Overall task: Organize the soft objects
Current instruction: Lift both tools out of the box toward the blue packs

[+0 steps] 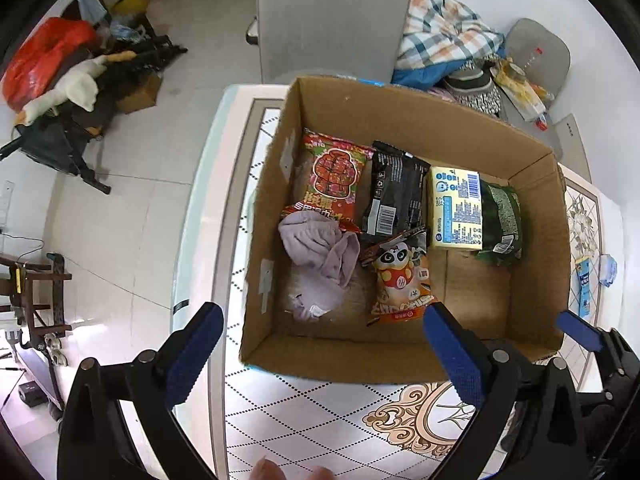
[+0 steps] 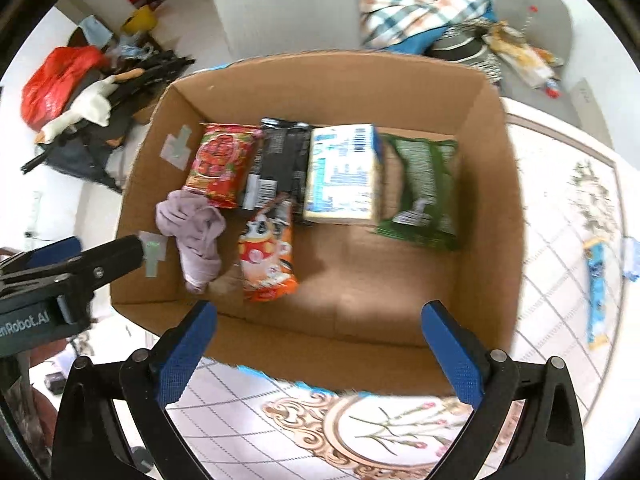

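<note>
An open cardboard box (image 1: 400,356) (image 2: 340,328) stands on a patterned table. Inside lie a lilac cloth (image 1: 320,256) (image 2: 196,228), a red snack bag (image 1: 334,176) (image 2: 220,164), a black packet (image 1: 394,192) (image 2: 276,164), an orange panda bag (image 1: 402,280) (image 2: 268,256), a yellow-blue pack (image 1: 454,208) (image 2: 342,176) and a green bag (image 1: 500,220) (image 2: 422,188). My left gripper (image 1: 320,360) is open and empty above the box's near-left corner. My right gripper (image 2: 320,356) is open and empty above the near wall. The left gripper also shows in the right wrist view (image 2: 60,272).
A blue sachet (image 1: 586,284) (image 2: 596,292) and a light blue wrapper (image 1: 608,270) lie on the table (image 1: 304,420) right of the box. A grey chair (image 1: 332,20) stands behind it, with a plaid blanket (image 1: 440,32) beside. Clutter lies on the floor at left.
</note>
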